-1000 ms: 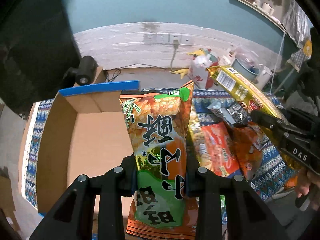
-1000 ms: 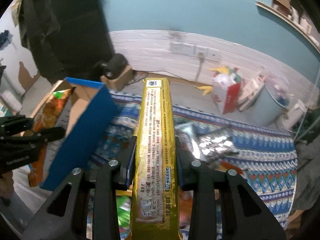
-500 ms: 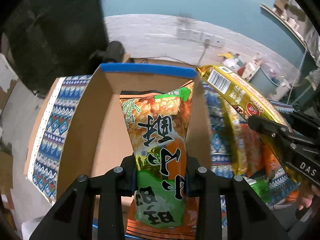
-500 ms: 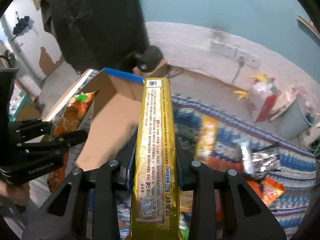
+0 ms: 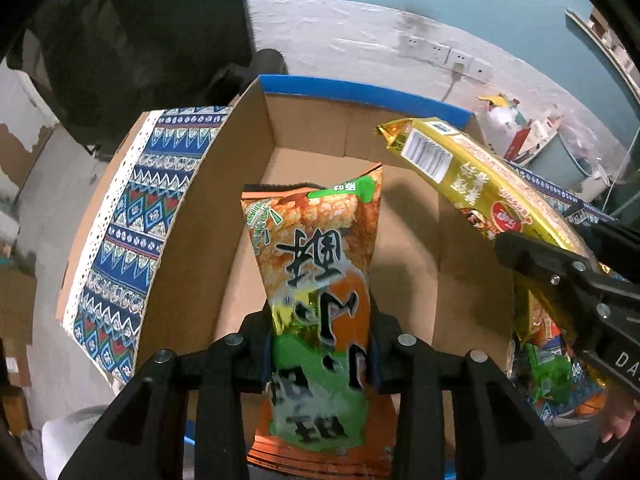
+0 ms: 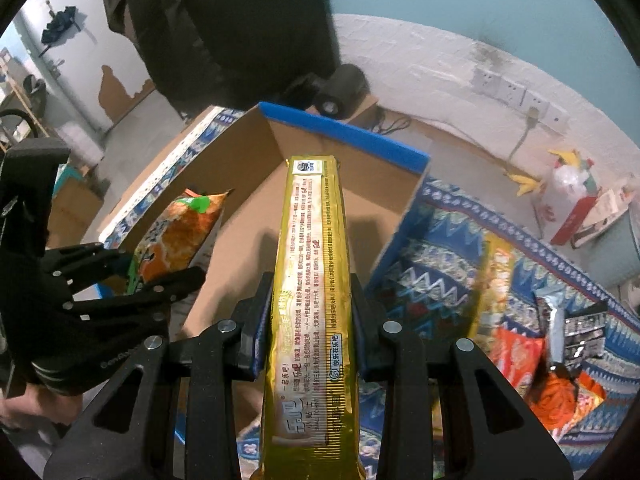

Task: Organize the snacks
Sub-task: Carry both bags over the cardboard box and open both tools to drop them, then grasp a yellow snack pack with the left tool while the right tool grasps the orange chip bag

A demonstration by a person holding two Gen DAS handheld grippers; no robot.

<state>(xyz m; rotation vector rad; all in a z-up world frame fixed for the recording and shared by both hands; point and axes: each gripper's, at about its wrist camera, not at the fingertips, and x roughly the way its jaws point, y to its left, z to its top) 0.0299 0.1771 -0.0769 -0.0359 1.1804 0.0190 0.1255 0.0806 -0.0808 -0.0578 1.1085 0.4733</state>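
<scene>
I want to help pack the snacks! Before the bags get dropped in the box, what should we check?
1. Cardboard box open on top: ok.
2. Box floor bare where the bags would land: ok, as far as it shows.
3. Orange-green snack bag over the box: ok.
4. Left tool letting go: it is opening; the bag is between its fingers.
5. Right tool gripping the gold snack pack: ok, shut on it.
6. Gold pack fits lying flat in the box: cannot tell.
</scene>
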